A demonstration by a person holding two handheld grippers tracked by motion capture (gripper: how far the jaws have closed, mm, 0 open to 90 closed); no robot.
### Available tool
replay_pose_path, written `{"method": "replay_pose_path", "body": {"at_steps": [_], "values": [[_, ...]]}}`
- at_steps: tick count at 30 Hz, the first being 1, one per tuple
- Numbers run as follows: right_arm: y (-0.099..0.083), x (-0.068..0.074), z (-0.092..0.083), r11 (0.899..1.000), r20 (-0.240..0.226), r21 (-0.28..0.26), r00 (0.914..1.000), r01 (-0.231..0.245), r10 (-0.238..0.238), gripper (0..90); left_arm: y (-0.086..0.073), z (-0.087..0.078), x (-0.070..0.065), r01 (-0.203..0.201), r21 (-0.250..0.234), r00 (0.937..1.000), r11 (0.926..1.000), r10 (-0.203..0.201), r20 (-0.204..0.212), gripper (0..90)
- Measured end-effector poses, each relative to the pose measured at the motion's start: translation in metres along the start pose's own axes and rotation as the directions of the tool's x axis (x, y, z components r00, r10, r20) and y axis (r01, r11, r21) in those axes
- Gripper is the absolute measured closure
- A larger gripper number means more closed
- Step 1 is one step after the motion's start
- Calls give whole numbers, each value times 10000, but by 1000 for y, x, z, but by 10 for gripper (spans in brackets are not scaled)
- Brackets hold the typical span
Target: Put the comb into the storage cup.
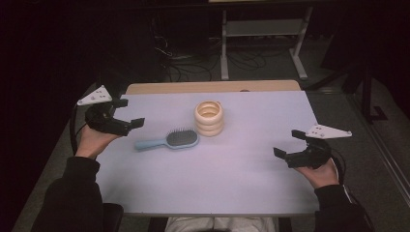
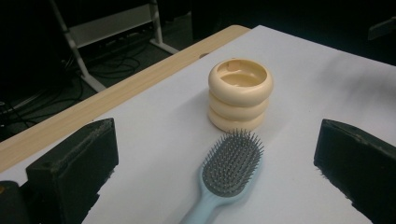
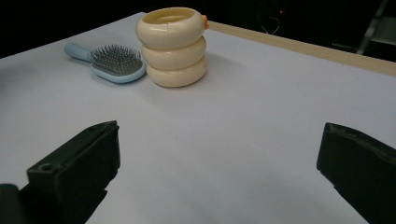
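My left gripper (image 1: 129, 112): jaws wide, empty.
My right gripper (image 1: 286, 144): jaws wide, empty.
Brush (image 1: 168, 140): beside holder (image 1: 209, 118).

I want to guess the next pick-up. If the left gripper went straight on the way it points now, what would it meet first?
Most likely the hairbrush: in the left gripper view it lies between the open jaws of the left gripper, with the cream ringed holder just behind it. Depth is hard to judge.

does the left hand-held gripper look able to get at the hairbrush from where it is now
Probably yes. The left hand-held gripper is open and faces the hairbrush, with only bare table top between them. The cream ringed holder stands beyond the brush head, close beside it but not across the approach.
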State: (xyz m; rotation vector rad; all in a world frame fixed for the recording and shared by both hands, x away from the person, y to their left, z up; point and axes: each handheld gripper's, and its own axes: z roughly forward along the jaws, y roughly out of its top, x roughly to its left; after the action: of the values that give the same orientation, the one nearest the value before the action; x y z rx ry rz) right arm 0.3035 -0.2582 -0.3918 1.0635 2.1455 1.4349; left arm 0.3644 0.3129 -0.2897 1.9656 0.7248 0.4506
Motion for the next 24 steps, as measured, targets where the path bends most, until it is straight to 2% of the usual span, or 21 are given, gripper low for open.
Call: {"method": "replay_pose_path", "body": {"at_steps": [6, 11, 18, 24], "values": [[0, 0, 1, 10000, -31, 36, 10000, 21, -20, 0, 5, 9, 3, -50, 263, 10000, 9996, 48, 65, 0], [0, 1, 1, 10000, -40, 55, 10000, 44, -44, 0, 6, 23, 9, -120, 426, 9997, 9990, 111, 216, 0], [0, 1, 2, 10000, -31, 68, 10000, 60, -59, 0, 5, 36, 16, -34, 621, 9998, 9981, 21, 207, 0], [0, 2, 3, 9998, -67, 163, 9999, 112, -111, 0, 2, 47, 25, 199, 766, 9997, 9969, -210, 136, 0]]}}
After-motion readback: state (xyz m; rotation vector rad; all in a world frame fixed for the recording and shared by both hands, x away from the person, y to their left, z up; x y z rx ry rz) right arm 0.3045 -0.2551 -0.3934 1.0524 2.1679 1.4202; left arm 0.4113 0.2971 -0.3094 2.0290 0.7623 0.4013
